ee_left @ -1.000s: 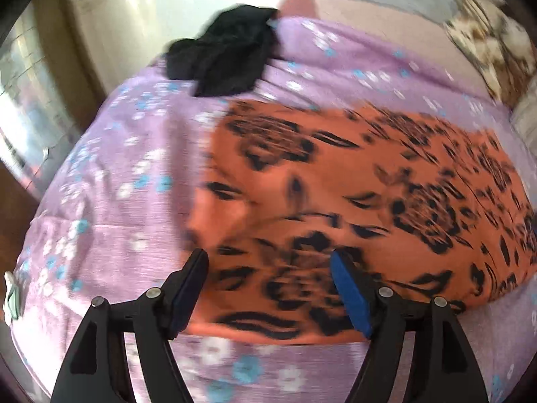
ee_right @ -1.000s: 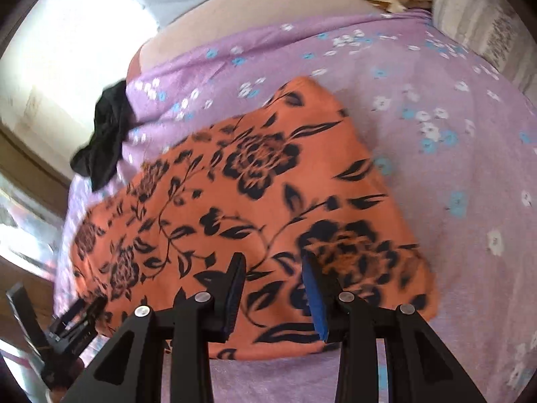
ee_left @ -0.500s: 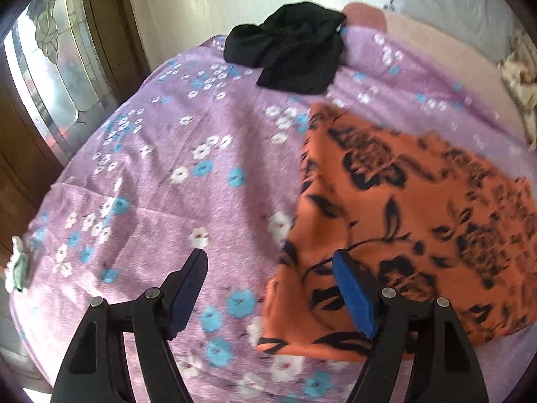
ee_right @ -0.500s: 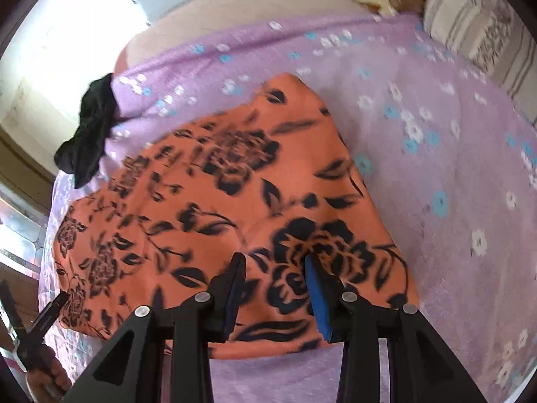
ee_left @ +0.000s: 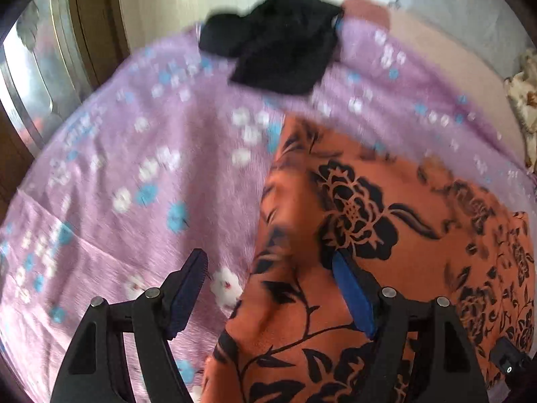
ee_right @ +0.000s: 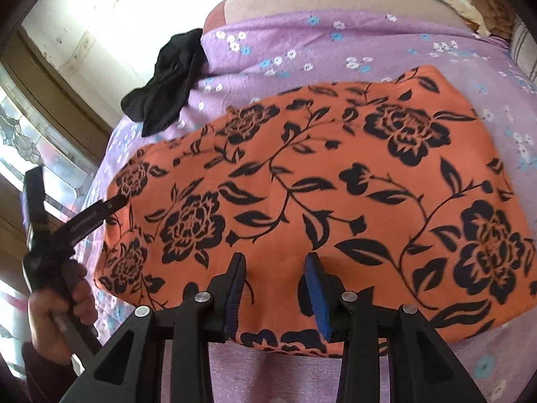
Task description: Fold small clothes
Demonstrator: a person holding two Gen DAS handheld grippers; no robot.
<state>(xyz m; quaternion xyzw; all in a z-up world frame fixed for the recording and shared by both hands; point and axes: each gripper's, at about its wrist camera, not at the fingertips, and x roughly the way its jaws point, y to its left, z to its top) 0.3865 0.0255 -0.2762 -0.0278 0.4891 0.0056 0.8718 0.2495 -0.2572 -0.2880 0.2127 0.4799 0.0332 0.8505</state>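
While orange cloth (ee_right: 335, 174) lies flat, black garment (ee_right: 167, 84) beside

A floral garment (ee_right: 319, 181) lies flat on the bedsheet (ee_right: 302, 40). Behind it, near the sheet's far left edge, sits a crumpled dark garment (ee_right: 167, 84). The left gripper (ee_left: 268, 292) straddles the floral garment's left edge; the right gripper (ee_right: 275, 282) is over its near edge.

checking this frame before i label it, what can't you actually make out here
- Near edge of the orange floral cloth: in the right wrist view, hidden behind the right gripper.
- Black garment: motion-blurred in the left wrist view; its type and folds are unreadable.
- Left gripper: its far tip overlaps the cloth's end; whether it touches is unclear.
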